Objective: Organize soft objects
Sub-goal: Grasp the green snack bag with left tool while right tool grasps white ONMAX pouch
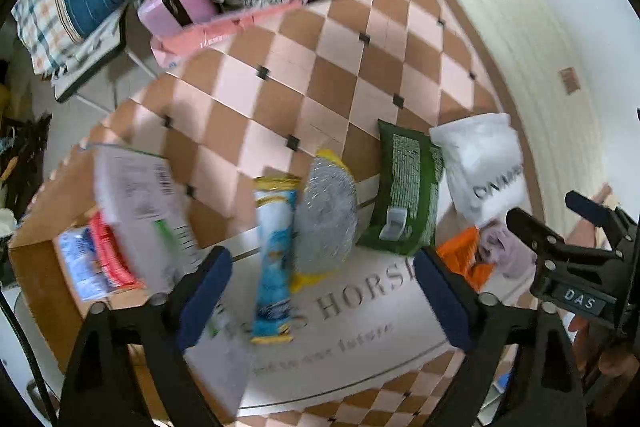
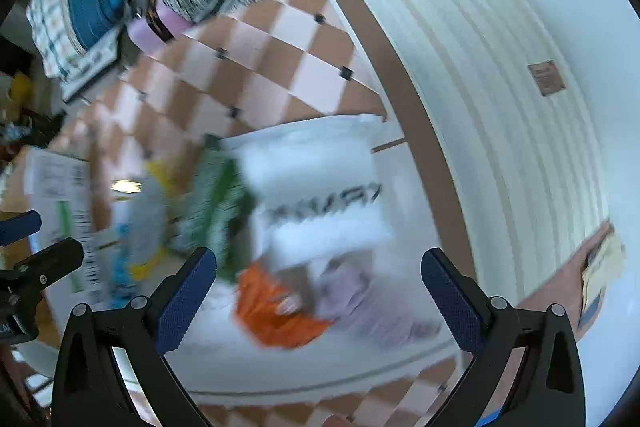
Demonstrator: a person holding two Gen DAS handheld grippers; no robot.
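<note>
I held left gripper (image 1: 320, 291) and right gripper (image 2: 316, 291), jaws apart and empty, above soft packets (image 1: 396, 191) on white mat (image 1: 360, 359), checkered floor (image 1: 320, 67) open beyond, cardboard box (image 1: 48, 267) at left edge.

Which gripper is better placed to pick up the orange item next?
Right. The right gripper hangs open directly over the orange item, while the left gripper frames the blue packet instead.

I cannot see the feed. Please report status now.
Left gripper open, empty, above blue packet. Right gripper open, empty, above orange cloth. Cardboard box at left. Nothing in the way.
</note>
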